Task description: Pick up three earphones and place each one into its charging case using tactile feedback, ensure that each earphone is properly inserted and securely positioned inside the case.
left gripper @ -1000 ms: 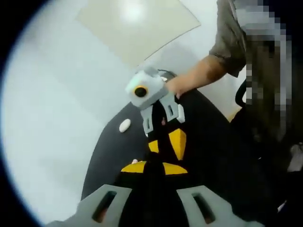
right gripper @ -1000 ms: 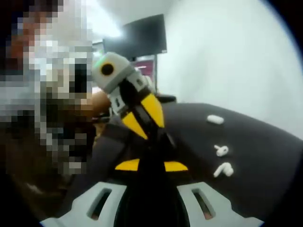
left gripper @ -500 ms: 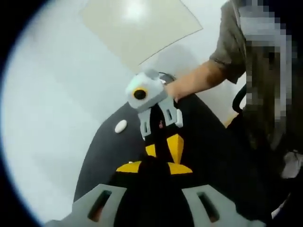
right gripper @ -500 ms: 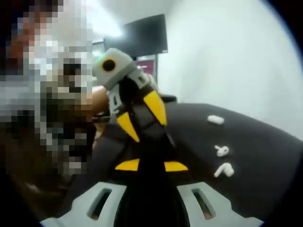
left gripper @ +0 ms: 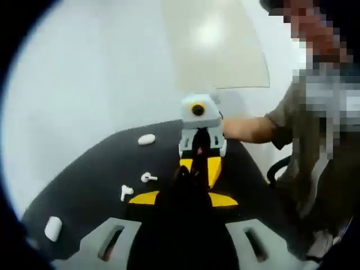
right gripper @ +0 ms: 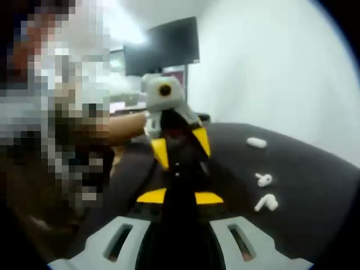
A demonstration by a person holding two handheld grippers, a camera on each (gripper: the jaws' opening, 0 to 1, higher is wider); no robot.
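Observation:
Over a black table (left gripper: 95, 174) my two grippers face each other tip to tip. In the left gripper view, my left gripper (left gripper: 181, 188) looks shut, its dark jaws meeting in one black column. The right gripper (left gripper: 199, 169) points straight back at it, its yellow fingers (left gripper: 213, 170) close together. Two white earphones (left gripper: 147, 178) (left gripper: 126, 192) lie to the left, with a white case (left gripper: 147, 139) beyond them. In the right gripper view, my right gripper (right gripper: 179, 188) also looks shut. The left gripper (right gripper: 180, 154) meets it head-on, and the earphones (right gripper: 263, 179) (right gripper: 266, 202) lie to the right. Whether anything sits between the tips is hidden.
Another small white piece (left gripper: 53, 228) lies near the table's edge. A second white case (right gripper: 256, 143) sits past the earphones. A person's arm (left gripper: 250, 129) reaches in behind the right gripper. A dark screen (right gripper: 163, 45) hangs on the far wall.
My left gripper has swung from a tilt to point straight at the right gripper, so its view now takes in more of the table and the earphones. The right gripper has stayed put.

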